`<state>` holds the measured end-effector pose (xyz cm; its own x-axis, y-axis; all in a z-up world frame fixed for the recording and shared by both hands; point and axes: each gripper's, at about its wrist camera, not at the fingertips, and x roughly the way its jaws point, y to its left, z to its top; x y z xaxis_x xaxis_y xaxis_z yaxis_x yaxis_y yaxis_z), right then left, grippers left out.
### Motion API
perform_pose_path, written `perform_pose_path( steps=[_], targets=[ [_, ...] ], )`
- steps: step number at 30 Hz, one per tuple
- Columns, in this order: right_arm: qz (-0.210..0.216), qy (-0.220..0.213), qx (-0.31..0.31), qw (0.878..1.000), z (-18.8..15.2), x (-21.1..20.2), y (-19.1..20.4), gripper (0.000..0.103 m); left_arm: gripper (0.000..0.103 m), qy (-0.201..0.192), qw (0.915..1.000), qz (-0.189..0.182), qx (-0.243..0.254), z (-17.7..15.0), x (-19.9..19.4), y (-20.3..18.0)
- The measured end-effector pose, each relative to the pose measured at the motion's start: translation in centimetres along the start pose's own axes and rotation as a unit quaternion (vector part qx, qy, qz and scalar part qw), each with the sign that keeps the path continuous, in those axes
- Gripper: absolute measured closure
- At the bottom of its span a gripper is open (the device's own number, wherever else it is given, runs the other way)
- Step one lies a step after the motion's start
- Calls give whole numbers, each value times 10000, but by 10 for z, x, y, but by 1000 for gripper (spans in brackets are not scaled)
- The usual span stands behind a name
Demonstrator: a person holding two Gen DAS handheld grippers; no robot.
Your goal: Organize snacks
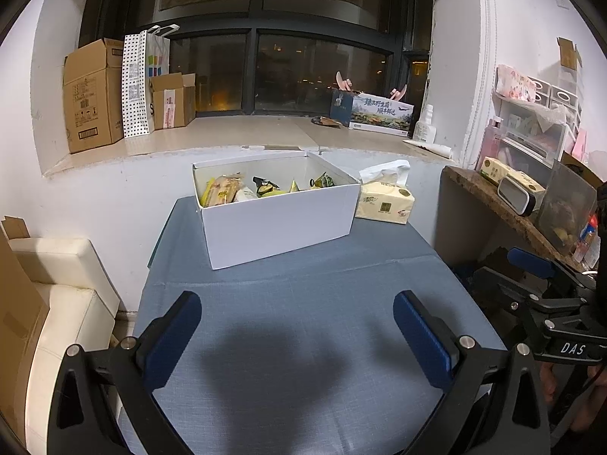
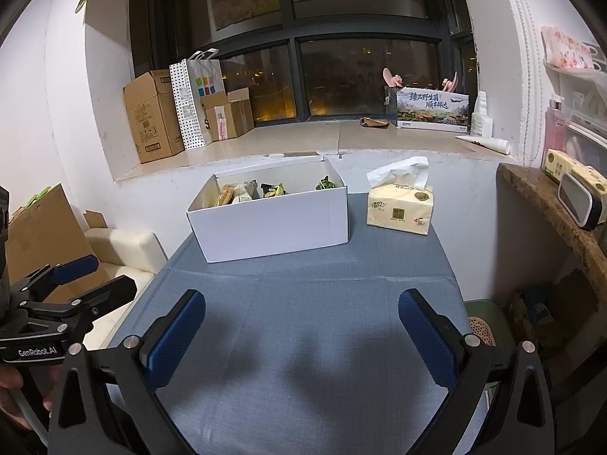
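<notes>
Both grippers, left [image 1: 297,331] and right [image 2: 302,331], are held wide open and empty above the table [image 1: 303,303], since snacks [image 1: 265,187] are already gathered in the box [image 1: 280,223].

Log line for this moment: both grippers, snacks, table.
left gripper open, empty | right gripper open, empty | snacks in white box | tissue pack right of box | both above blue table

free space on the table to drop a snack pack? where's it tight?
Widest bare patch: the blue tablecloth between the white box and both open claws, left claw and right claw. A narrower strip runs in front of the tissue pack. Tight: the gap between box and tissue pack, and the box interior, crowded with snack packets.
</notes>
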<state>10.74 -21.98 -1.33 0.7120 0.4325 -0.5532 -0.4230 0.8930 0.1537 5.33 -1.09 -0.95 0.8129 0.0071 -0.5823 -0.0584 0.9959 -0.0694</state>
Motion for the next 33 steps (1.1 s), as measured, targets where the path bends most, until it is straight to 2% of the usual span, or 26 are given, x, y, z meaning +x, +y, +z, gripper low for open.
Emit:
perform_pose_path(
  steps=[33],
  targets=[
    [15, 13, -41, 10000, -3, 3, 2, 0, 0, 58, 9999, -7, 88, -3, 0, -3]
  ],
)
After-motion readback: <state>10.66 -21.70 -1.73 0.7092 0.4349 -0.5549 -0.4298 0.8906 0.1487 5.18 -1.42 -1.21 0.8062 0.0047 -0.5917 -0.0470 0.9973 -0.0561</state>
